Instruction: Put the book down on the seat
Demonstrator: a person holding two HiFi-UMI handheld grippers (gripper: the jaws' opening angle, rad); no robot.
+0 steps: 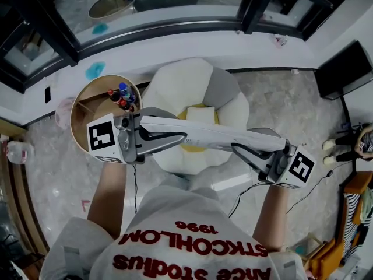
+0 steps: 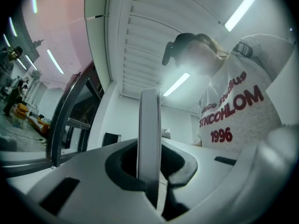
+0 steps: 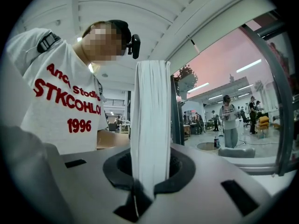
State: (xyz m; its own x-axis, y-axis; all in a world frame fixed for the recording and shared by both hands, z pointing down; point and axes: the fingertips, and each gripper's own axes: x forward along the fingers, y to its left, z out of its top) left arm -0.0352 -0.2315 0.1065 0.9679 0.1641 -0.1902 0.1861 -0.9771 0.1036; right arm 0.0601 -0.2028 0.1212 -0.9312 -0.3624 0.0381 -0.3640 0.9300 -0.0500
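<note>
Above the white seat [image 1: 192, 77], the white book [image 1: 213, 134] hangs level, seemingly clear of it. The left gripper [image 1: 178, 139] clamps one end and the right gripper [image 1: 239, 150] the other, each pair of jaws narrowed onto its edge. Beside the seat stands a round wooden table [image 1: 78, 118] bearing bottles [image 1: 121, 97].

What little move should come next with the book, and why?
Probably lower the book straight down onto the seat. The left gripper and the right gripper each clamp one end of it and hold it level right above the seat. It doesn't look set down yet.
</note>
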